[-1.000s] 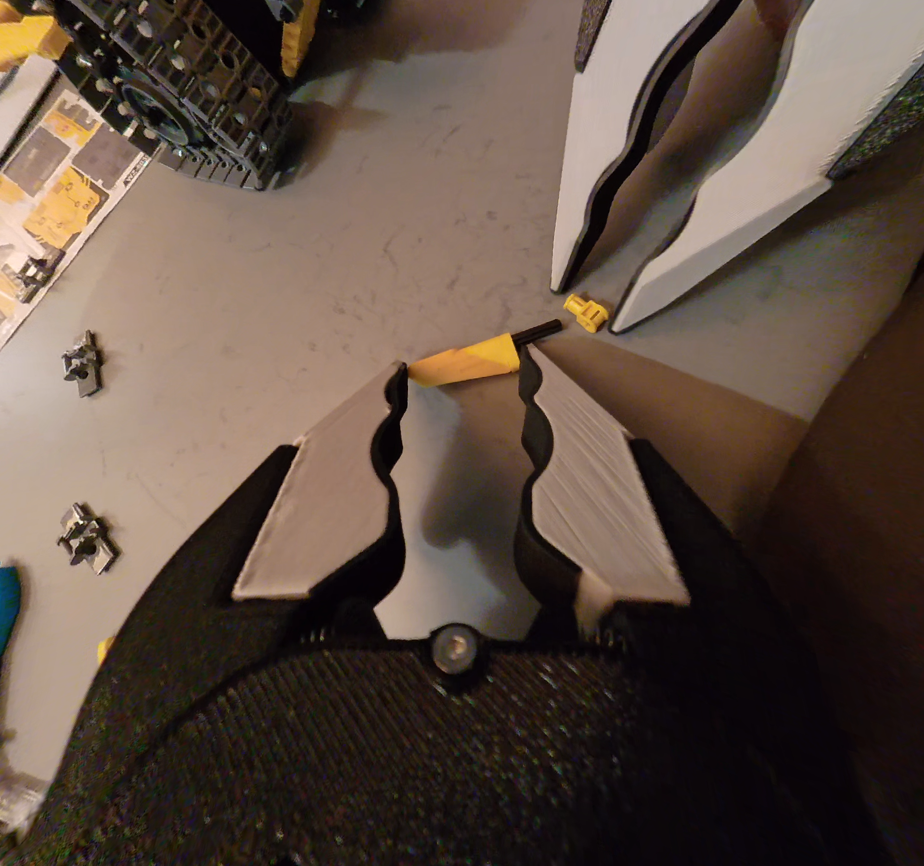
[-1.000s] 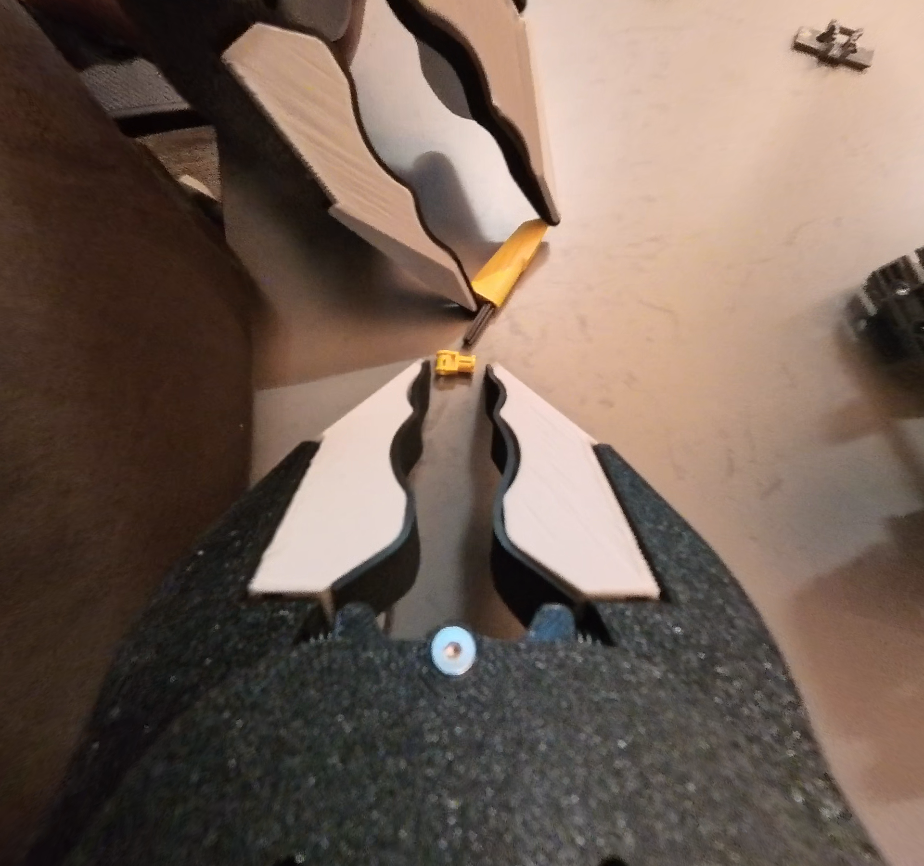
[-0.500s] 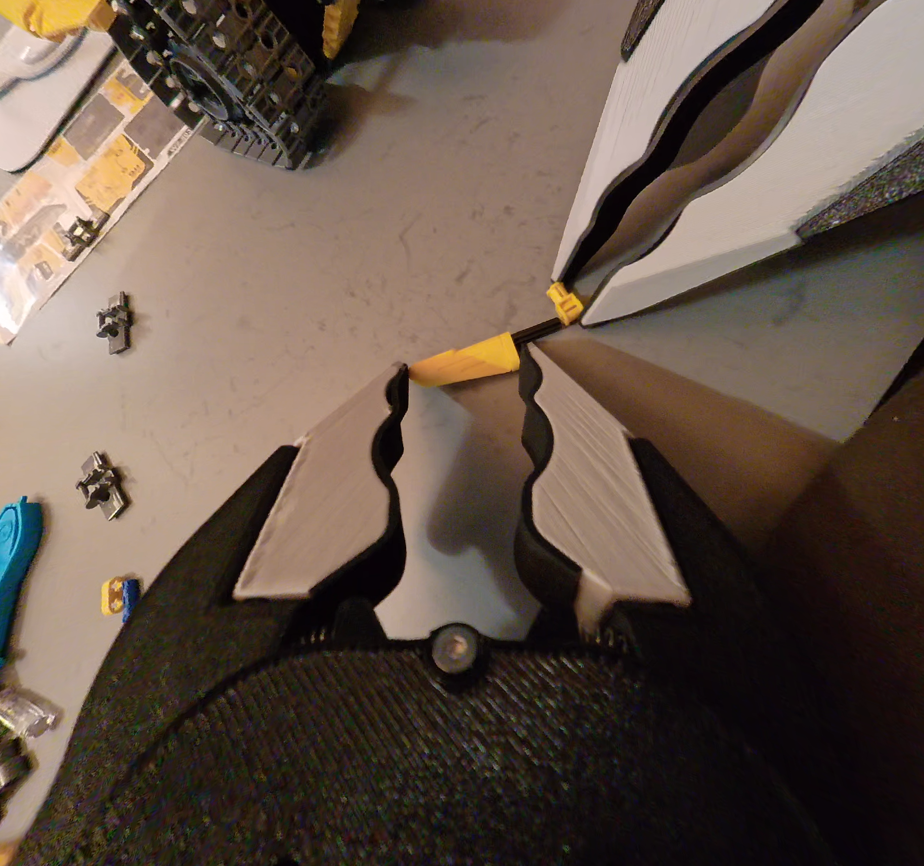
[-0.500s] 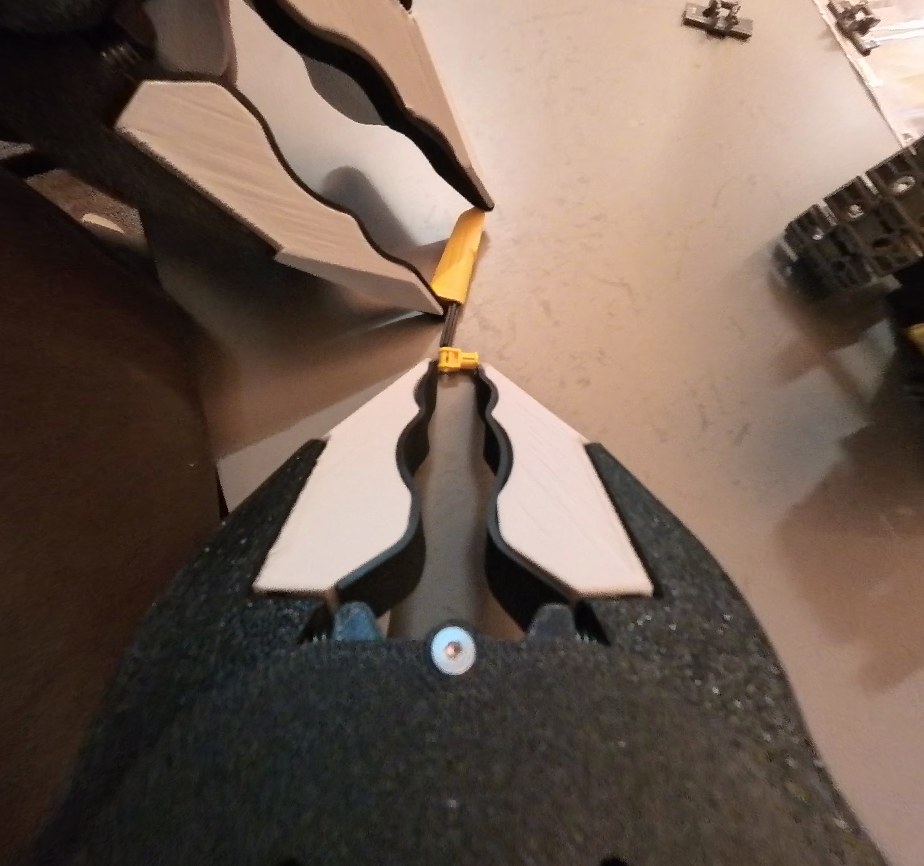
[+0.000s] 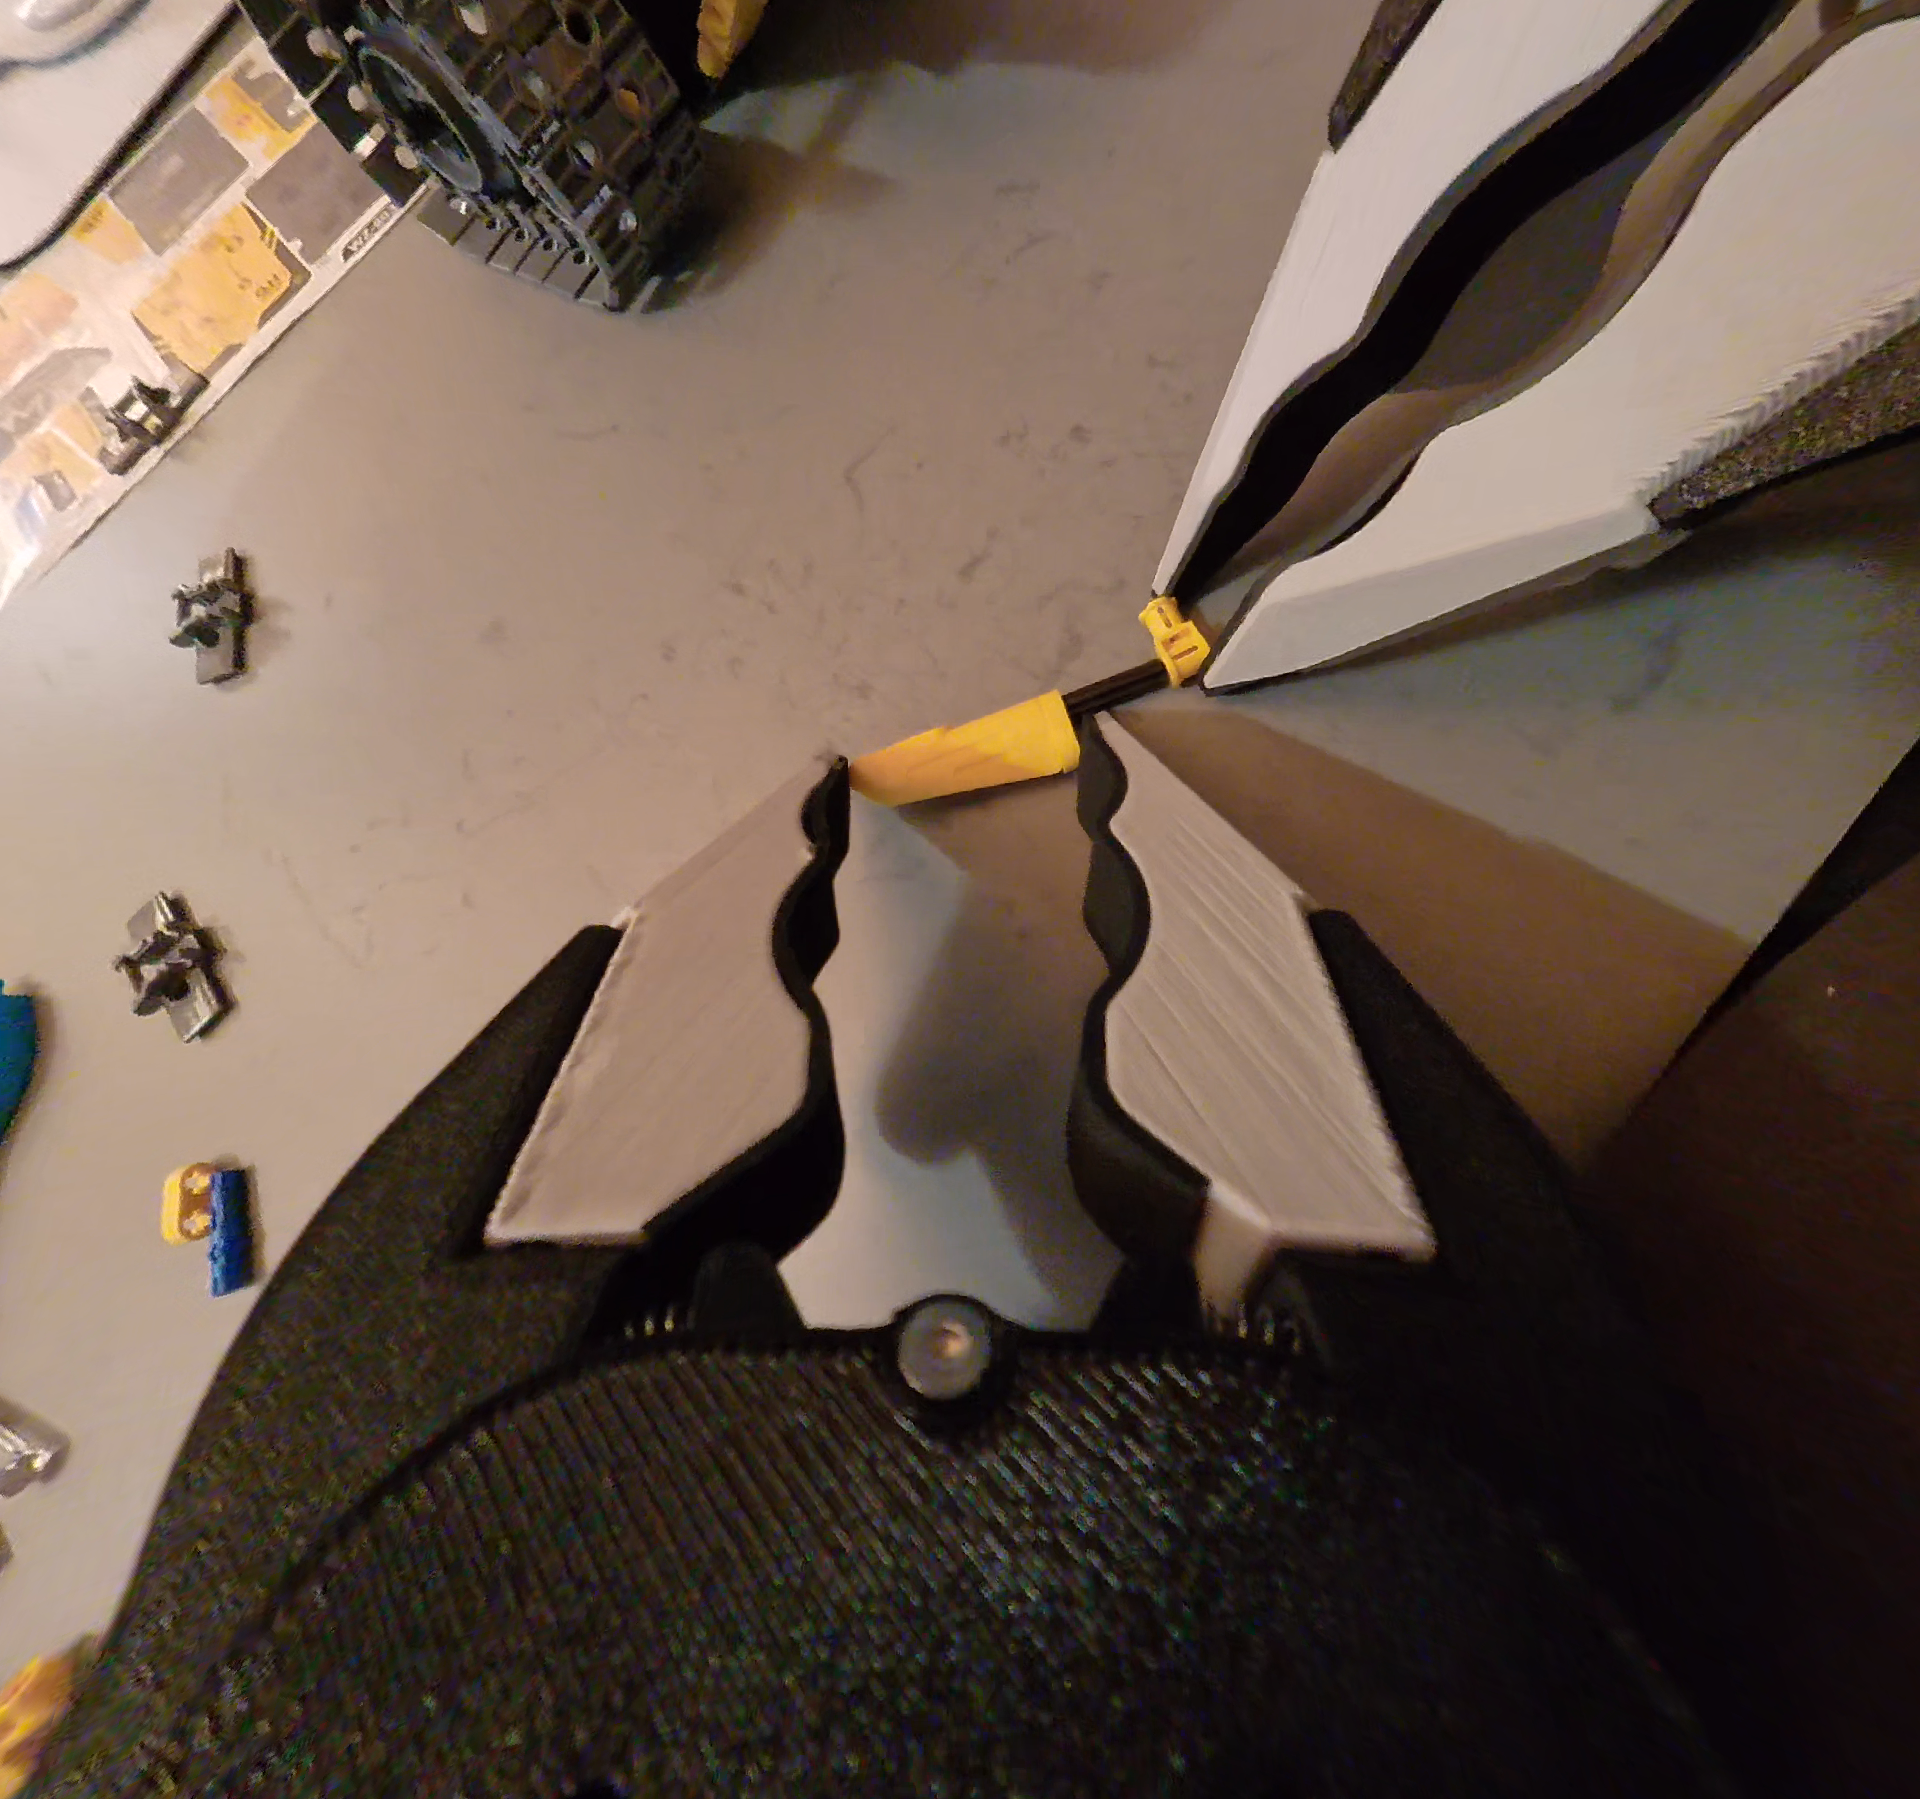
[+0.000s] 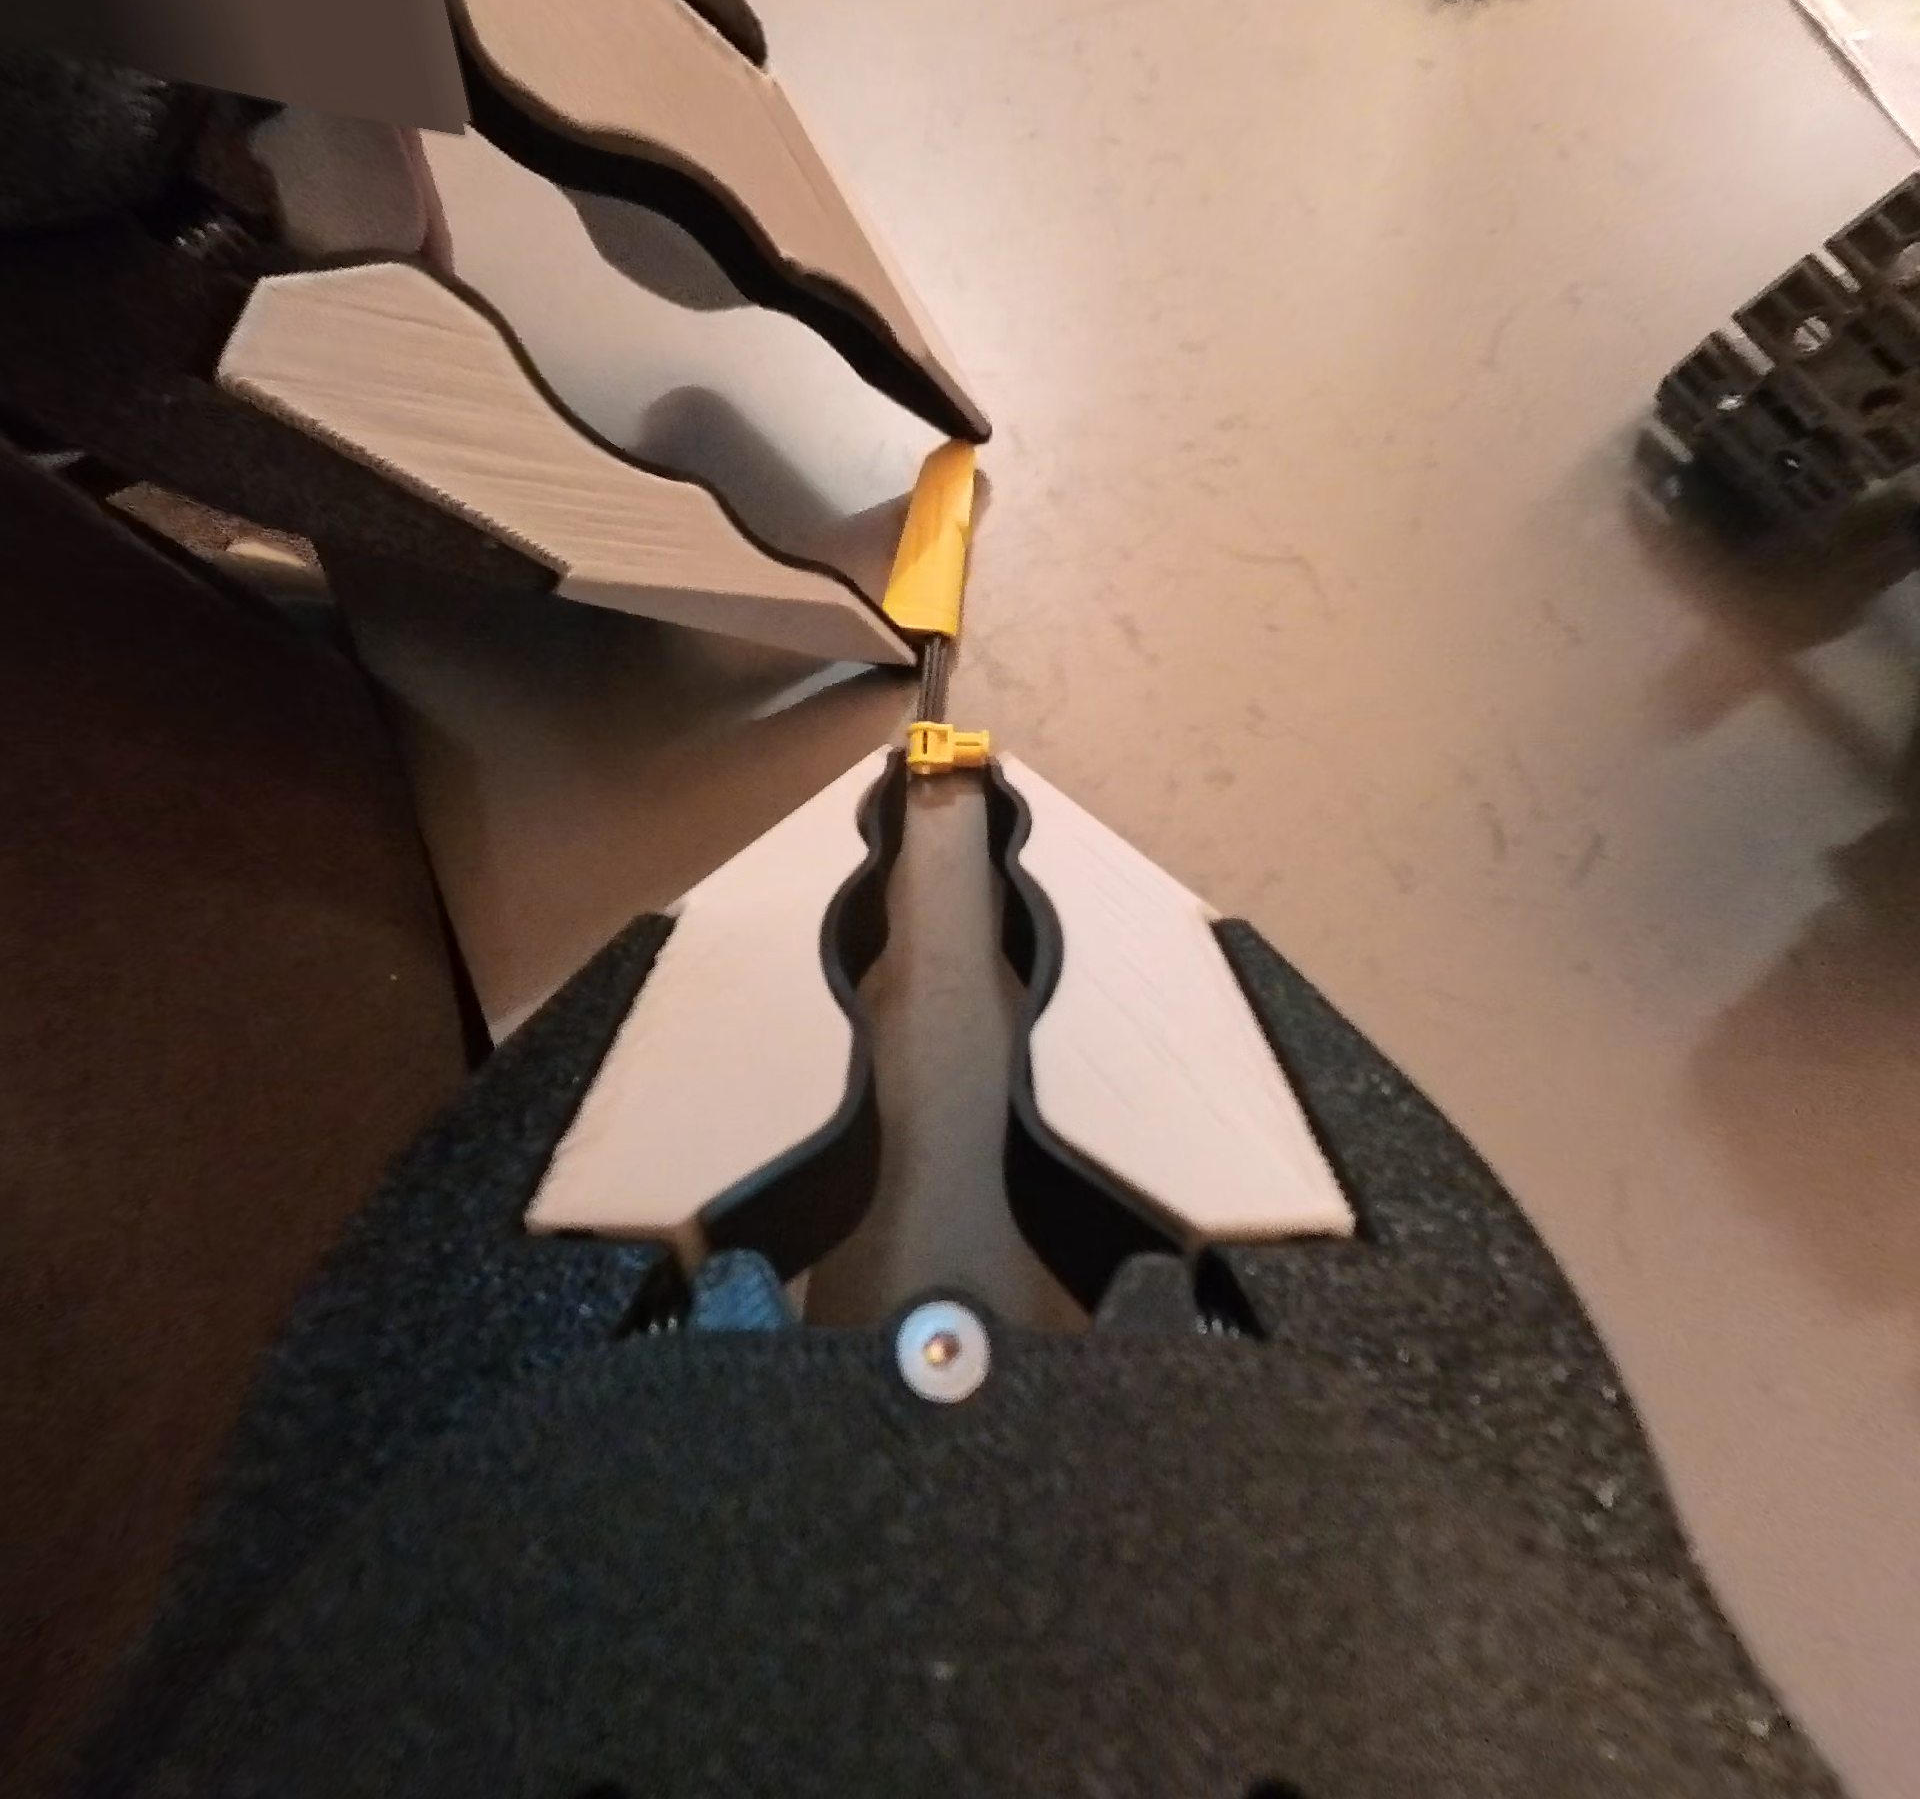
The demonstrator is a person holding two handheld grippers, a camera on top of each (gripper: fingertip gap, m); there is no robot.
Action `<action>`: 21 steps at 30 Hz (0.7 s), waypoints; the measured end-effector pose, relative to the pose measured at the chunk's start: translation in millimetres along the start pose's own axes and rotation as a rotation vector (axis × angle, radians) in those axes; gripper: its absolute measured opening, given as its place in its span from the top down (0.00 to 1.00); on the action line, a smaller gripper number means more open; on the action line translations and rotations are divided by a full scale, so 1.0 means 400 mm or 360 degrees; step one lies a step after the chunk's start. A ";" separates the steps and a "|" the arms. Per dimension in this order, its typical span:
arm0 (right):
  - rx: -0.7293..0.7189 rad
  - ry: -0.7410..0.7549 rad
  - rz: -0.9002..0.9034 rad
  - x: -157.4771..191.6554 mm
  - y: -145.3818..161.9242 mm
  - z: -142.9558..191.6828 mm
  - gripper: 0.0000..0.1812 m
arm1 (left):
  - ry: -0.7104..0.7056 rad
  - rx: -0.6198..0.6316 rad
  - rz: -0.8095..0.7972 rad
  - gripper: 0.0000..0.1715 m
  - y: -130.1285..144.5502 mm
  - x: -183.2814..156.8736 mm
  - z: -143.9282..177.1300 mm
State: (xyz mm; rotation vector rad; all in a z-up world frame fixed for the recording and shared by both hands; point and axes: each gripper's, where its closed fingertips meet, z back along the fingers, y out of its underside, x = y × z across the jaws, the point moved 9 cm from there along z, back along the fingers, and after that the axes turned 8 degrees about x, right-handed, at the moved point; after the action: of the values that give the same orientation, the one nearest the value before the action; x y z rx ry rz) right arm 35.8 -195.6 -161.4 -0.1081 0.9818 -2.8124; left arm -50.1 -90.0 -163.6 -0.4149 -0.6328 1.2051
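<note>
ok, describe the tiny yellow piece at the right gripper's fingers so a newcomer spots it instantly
Start at the big black tracked model on the grey table, then come toward the two grippers meeting tip to tip. The small yellow connector sits pinched at the right gripper tips, on the thin black axle. Unlike the longer yellow sleeve in the left gripper, it is stubby and notched.

A grey table (image 5: 644,523) with faint marks carries a black and yellow brick model (image 5: 488,76), a printed sheet (image 5: 135,295) beside it, two small dark grey parts (image 5: 213,601) (image 5: 171,965), and a yellow and blue piece (image 5: 208,1214).
</note>
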 end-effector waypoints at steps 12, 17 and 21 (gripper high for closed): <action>-0.0018 -0.0097 -0.0192 -0.010 0.001 0.001 0.92 | 0.0013 0.0007 0.0033 0.75 -0.001 0.002 -0.001; -0.0021 -0.0112 -0.0219 -0.011 0.001 0.001 0.92 | 0.0050 0.0007 0.0084 0.75 -0.001 0.008 -0.001; -0.0025 -0.0128 -0.0253 -0.013 0.001 0.001 0.92 | 0.0052 0.0006 0.0086 0.75 -0.001 0.009 0.000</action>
State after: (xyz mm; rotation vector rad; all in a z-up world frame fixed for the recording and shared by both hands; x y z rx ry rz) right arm 41.1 -195.3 -161.4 -0.3123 1.0199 -2.9163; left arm -48.9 -86.9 -162.6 -0.4496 -0.5944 1.2483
